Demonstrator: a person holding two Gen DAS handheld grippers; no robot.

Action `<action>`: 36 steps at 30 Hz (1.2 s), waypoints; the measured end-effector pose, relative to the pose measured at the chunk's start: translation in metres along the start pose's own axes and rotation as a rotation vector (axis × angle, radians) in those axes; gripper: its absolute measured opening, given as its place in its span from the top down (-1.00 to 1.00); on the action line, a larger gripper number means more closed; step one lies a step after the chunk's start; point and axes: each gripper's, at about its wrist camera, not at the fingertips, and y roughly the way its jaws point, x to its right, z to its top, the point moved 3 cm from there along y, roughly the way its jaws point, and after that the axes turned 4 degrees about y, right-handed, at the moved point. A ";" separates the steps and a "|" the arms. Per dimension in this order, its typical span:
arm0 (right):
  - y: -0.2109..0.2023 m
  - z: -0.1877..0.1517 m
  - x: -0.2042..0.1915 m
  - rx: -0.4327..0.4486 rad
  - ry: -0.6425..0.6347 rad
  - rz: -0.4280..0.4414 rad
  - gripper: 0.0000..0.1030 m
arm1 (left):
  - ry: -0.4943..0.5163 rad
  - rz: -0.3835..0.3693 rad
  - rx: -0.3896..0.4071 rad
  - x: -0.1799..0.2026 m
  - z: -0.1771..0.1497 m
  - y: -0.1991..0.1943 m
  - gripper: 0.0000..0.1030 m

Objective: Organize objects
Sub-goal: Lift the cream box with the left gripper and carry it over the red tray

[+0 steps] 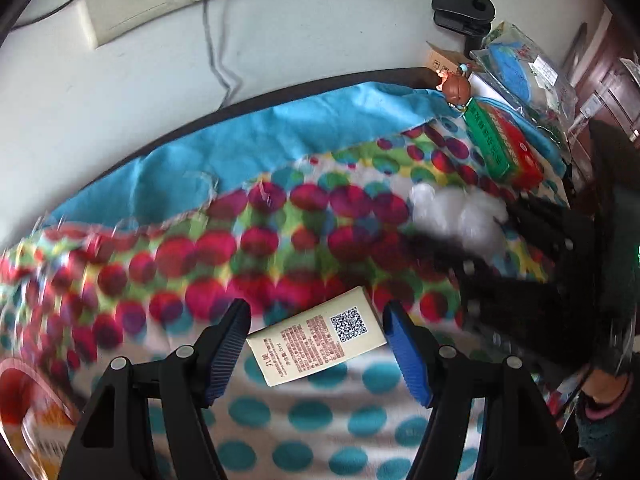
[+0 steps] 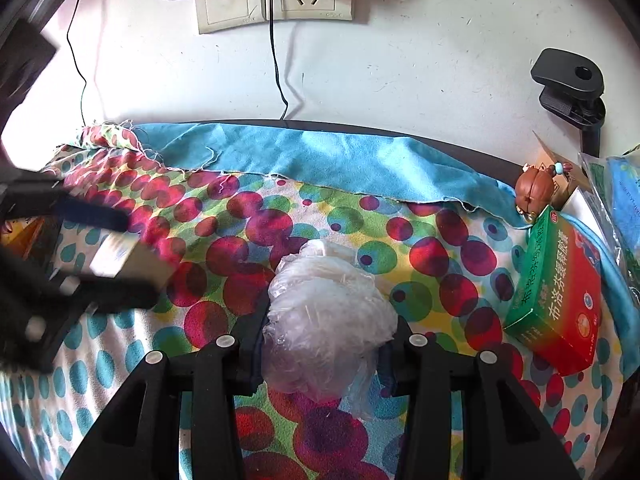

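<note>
My left gripper is shut on a small cream box with a QR code, its blue pads pressing both ends above the dotted cloth. From the right wrist view that gripper appears blurred at the left with the box between its fingers. My right gripper is shut on a crumpled clear plastic bag. In the left wrist view the bag shows as a white lump in the blurred right gripper.
A green and red medicine box lies at the right, with a brown figurine behind it and packets at the far right. A blue cloth lines the back edge. Wall sockets with cables and a black clamp stand behind.
</note>
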 end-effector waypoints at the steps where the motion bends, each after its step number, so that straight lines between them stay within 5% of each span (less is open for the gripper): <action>1: 0.001 0.001 0.001 0.000 0.001 -0.001 0.18 | 0.032 0.000 0.008 0.007 -0.005 0.000 -0.37; 8: 0.002 0.002 0.000 -0.001 0.003 -0.011 0.16 | 0.212 0.062 -0.019 0.039 -0.026 0.000 -0.38; 17: 0.003 0.004 -0.003 0.002 0.002 -0.028 0.16 | 0.220 -0.042 -0.057 0.041 -0.020 -0.002 -0.38; 23: 0.004 0.004 -0.001 0.001 0.008 -0.018 0.15 | 0.494 0.036 -0.141 0.063 -0.028 0.007 -0.38; 26: 0.004 0.004 0.000 0.001 0.007 -0.023 0.13 | 0.488 0.004 -0.206 0.063 -0.033 0.018 -0.38; 36: 0.004 0.007 -0.001 0.000 0.007 -0.024 0.11 | 0.406 -0.022 -0.093 0.060 -0.033 0.016 -0.32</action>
